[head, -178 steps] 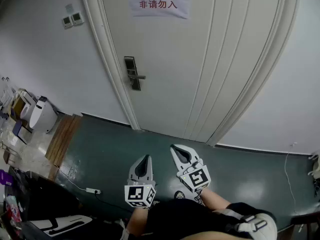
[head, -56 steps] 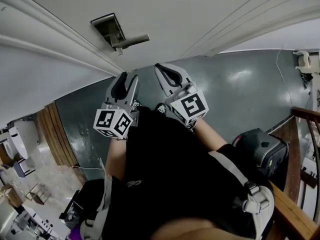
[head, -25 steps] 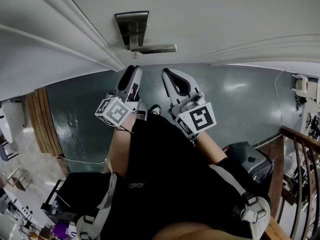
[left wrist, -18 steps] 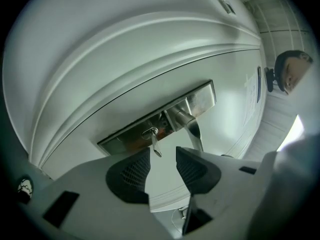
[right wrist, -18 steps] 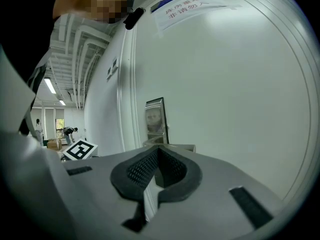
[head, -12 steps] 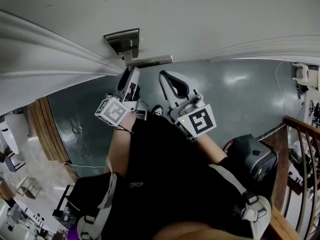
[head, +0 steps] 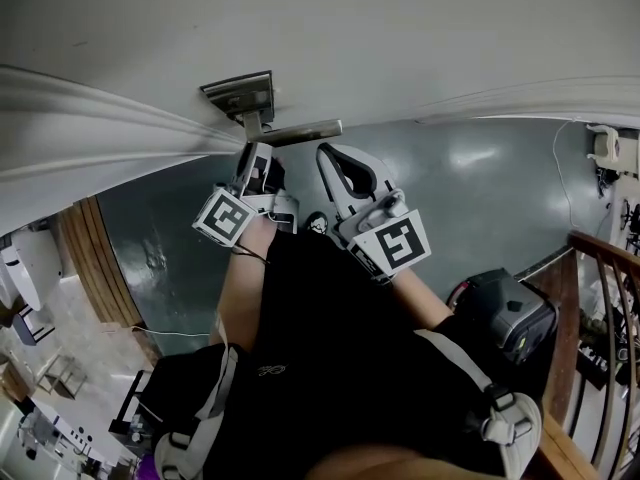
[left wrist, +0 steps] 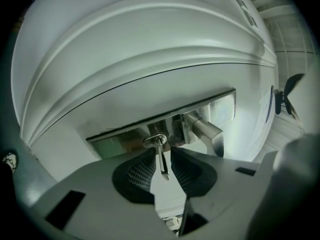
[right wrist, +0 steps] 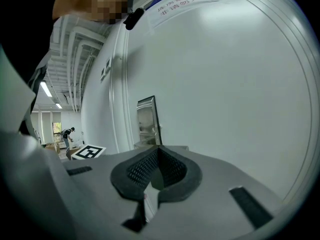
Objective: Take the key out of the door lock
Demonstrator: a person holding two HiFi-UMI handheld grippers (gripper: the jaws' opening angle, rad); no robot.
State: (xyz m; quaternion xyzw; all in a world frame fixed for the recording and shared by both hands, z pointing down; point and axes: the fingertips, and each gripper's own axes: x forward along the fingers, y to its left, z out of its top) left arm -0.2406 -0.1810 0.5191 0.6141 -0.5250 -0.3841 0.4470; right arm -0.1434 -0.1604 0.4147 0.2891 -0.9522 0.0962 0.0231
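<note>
Lifting the left tongs [head: 258, 152] closer than half a second ago, brings their tips right up under the lock plate [head: 240, 94] on the white door [head: 420, 28]. Keeps the jaws apart, with only a narrow gap. Shows, in the left gripper view, the key [left wrist: 161, 160] still in the lock, hanging down from the plate and standing between the two pads, not yet pinched by either. Means the approach is about over and the grasp likely comes next: calls for closing on the thin hanging part, then drawing it straight out, away from the plate. Risks a slip on so slim a piece of metal, or a snag against the lever handle [head: 300, 130] just to the right. Leaves the right tongs [head: 326, 153] further right, beneath the handle's end, jaws pressed together on nothing, taking no part.
</note>
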